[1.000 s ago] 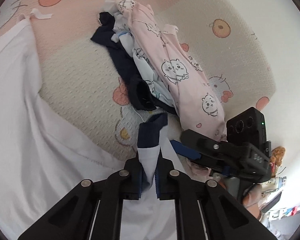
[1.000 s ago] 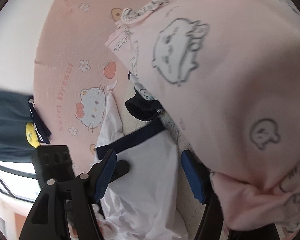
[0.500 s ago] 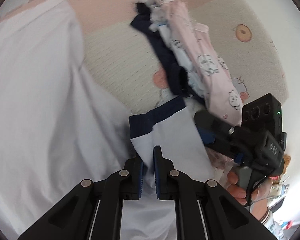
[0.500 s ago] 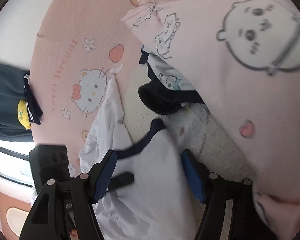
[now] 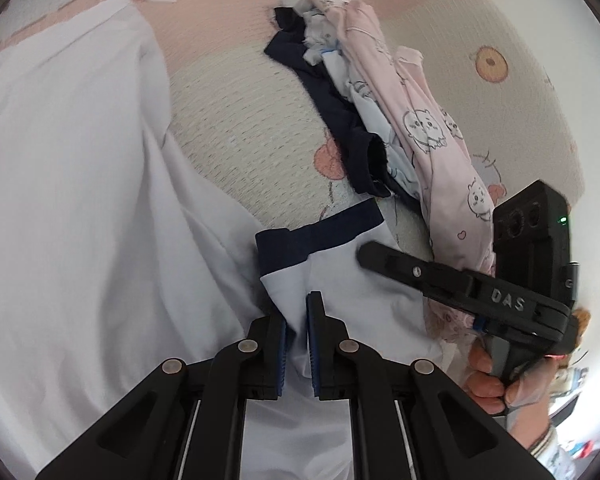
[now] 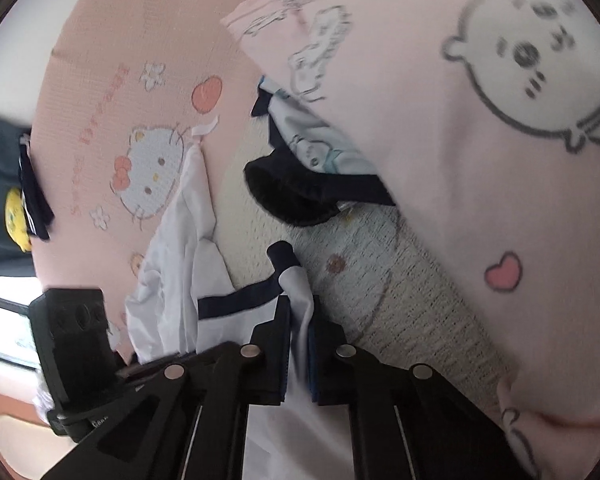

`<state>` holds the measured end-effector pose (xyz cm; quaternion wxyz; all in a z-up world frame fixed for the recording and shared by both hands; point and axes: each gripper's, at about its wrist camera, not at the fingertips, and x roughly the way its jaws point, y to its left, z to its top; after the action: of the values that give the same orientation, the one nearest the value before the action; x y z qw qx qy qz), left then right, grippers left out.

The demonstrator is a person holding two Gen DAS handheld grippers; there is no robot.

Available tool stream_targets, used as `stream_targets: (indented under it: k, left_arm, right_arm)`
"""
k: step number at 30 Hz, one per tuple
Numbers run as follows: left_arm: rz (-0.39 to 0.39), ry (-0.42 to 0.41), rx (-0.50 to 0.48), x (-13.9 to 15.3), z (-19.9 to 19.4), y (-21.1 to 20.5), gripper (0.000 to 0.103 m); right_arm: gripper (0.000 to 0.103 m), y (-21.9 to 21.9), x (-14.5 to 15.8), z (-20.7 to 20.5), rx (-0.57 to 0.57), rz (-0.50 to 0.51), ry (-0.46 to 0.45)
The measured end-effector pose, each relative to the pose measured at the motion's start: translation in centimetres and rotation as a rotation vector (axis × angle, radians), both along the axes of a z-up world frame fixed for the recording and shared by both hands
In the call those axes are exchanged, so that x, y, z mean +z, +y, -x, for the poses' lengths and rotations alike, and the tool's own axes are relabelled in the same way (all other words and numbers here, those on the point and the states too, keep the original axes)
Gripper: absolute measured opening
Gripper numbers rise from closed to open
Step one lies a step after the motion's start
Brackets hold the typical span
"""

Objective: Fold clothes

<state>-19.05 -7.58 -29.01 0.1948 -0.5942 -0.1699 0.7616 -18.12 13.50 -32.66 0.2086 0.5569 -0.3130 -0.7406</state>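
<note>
A white shirt (image 5: 80, 208) with a navy-trimmed sleeve (image 5: 320, 236) lies spread on a pink and cream cartoon mat (image 5: 252, 136). My left gripper (image 5: 298, 312) is shut on the white sleeve cloth just below the navy band. My right gripper (image 6: 300, 320) is shut on the same sleeve's edge beside the navy band (image 6: 236, 300); it also shows in the left wrist view (image 5: 460, 280), held by a hand. The shirt body (image 6: 180, 248) trails away to the left in the right wrist view.
A heap of clothes lies on the mat: a pink bear-print garment (image 5: 432, 148), a light blue printed piece (image 5: 364, 92) and a navy garment (image 5: 340, 120). The pink garment (image 6: 480, 140) fills the right of the right wrist view. A dark garment (image 6: 4, 184) hangs far left.
My right gripper has closed from wide open onto the sleeve edge. The left gripper stays shut on the sleeve, and the sleeve now spreads flat between both grippers.
</note>
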Motion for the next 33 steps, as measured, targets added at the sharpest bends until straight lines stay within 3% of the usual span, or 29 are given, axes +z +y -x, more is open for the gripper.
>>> stream_targets:
  k: [7, 16, 24, 26, 33]
  left_arm:
    - [-0.014, 0.048, -0.038, 1.4, 0.0, 0.9, 0.007]
    - [-0.025, 0.097, -0.095, 3.5, 0.4, 3.9, 0.007]
    - [0.015, 0.124, -0.133, 3.9, 1.9, 4.8, 0.007]
    - [0.037, 0.13, -0.148, 3.8, 2.2, 5.1, 0.007]
    - [0.222, 0.166, -0.179, 2.0, 2.9, 6.6, 0.007]
  right_arm:
    - [0.004, -0.8, 2.5, -0.8, 0.027, -0.051, 0.101]
    - [0.004, 1.3, 2.9, -1.6, -0.035, -0.012, 0.107]
    - [0.004, 2.8, 4.0, -2.6, -0.042, 0.035, 0.128]
    - [0.004, 3.1, 3.9, -2.7, -0.042, 0.026, 0.121]
    - [0.004, 4.0, 2.7, -2.4, -0.065, 0.007, 0.076]
